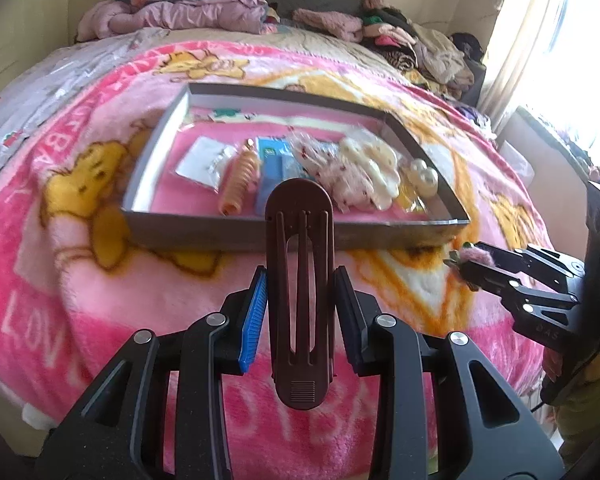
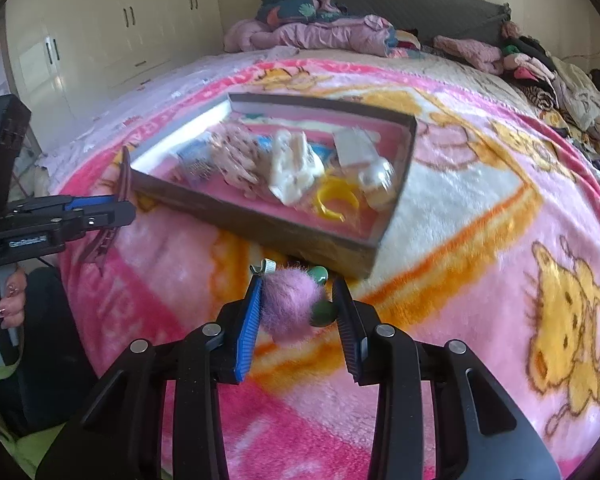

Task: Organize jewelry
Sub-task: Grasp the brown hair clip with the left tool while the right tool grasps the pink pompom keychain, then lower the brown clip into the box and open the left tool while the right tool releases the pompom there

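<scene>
My left gripper (image 1: 300, 280) is shut on a long brown hair clip (image 1: 300, 272), held upright just in front of the shallow grey tray (image 1: 236, 232) on the bed. My right gripper (image 2: 296, 284) is shut on a fluffy pink pom-pom hair clip (image 2: 288, 304) with green beads, near the tray's (image 2: 312, 248) front corner. The right gripper also shows in the left wrist view (image 1: 460, 268). The left gripper shows at the left of the right wrist view (image 2: 124, 208). The tray holds several accessories: a white bow (image 1: 372, 168), a spiral orange tie (image 1: 236, 184), a yellow ring (image 2: 334, 200).
The tray lies on a pink cartoon blanket (image 1: 80, 280) covering the bed. Piles of clothes (image 1: 172, 16) line the headboard and the right side (image 2: 560, 80). White wardrobes (image 2: 112, 40) stand at the left, a curtained window (image 1: 540, 60) at the right.
</scene>
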`<state>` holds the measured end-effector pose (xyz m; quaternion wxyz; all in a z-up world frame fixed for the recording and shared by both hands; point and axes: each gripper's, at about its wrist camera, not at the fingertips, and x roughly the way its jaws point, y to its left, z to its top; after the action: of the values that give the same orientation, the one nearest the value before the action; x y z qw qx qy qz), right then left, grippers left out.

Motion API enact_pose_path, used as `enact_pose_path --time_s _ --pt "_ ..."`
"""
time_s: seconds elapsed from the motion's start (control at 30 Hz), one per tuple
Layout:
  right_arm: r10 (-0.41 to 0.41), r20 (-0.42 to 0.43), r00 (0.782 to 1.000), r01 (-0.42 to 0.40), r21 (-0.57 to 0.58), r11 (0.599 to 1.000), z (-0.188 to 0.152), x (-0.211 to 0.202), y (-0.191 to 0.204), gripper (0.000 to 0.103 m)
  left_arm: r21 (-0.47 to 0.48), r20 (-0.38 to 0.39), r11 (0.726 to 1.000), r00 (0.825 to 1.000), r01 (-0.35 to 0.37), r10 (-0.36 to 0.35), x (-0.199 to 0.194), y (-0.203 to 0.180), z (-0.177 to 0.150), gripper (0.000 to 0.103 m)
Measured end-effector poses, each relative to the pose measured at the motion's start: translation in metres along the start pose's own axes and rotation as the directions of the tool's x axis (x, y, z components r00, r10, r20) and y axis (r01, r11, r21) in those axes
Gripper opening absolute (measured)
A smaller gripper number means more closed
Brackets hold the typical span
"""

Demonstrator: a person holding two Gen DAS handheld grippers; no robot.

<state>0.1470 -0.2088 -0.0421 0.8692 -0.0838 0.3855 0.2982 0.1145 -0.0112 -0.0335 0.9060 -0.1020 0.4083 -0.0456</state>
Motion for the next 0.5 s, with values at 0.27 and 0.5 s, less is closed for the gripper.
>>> enact_pose_path --time_s 0.27,0.5 --pt "0.006 0.076 0.997 -0.003 -0.05 0.999 0.03 -0.015 0.013 0.034 -0.022 0.034 1.0 0.999 -0.006 0.007 -0.008 0.011 0.01 0.026" --pt "-0.007 0.112 0.994 0.013 -0.059 0.998 0.051 -0.013 0.014 0.034 -0.035 0.047 0.999 0.999 -0.011 0.013 -0.008 0.02 0.02 0.026"
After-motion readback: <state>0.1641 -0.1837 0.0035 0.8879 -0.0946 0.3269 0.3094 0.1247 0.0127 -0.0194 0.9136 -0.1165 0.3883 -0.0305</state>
